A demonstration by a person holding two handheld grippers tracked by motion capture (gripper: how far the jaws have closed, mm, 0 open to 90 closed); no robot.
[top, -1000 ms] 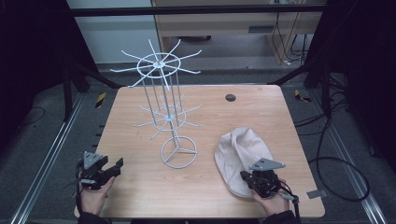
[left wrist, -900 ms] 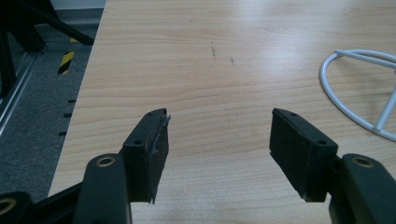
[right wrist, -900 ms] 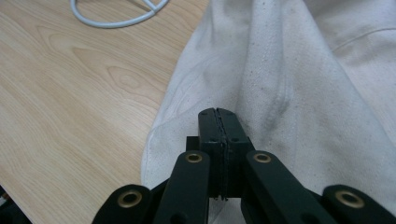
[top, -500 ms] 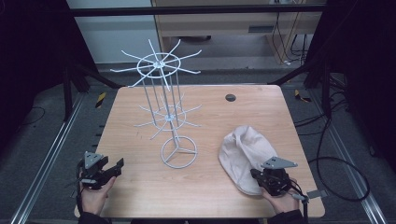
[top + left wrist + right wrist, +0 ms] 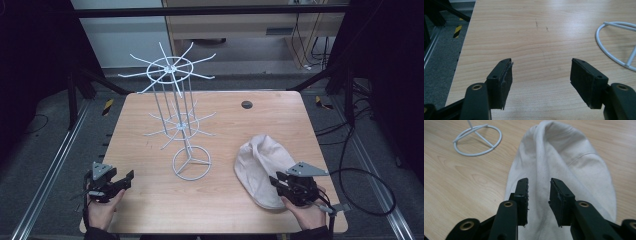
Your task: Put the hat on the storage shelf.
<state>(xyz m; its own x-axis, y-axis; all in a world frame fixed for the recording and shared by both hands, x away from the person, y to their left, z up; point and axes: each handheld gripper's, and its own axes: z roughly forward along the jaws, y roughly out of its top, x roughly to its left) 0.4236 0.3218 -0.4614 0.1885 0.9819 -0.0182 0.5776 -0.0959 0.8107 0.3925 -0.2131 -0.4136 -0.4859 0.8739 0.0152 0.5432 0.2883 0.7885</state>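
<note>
No readable text, labels, brands or numbers are showing anywhere. Only marking: yellow-black hazard stripes are sitting on the floor [image 5: 107, 106] left of the table [image 5: 225, 115], and they are carrying no lettering.

The right gripper [image 5: 538, 195] has just been opening, letting go of the cap [image 5: 564, 157]. The left gripper [image 5: 541, 75] has just been opening too, nothing between its jaws.

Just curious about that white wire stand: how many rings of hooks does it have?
2. The wire stand has an upper ring of hooks at its top and a lower ring of hooks partway down the pole, above its round base.
</note>
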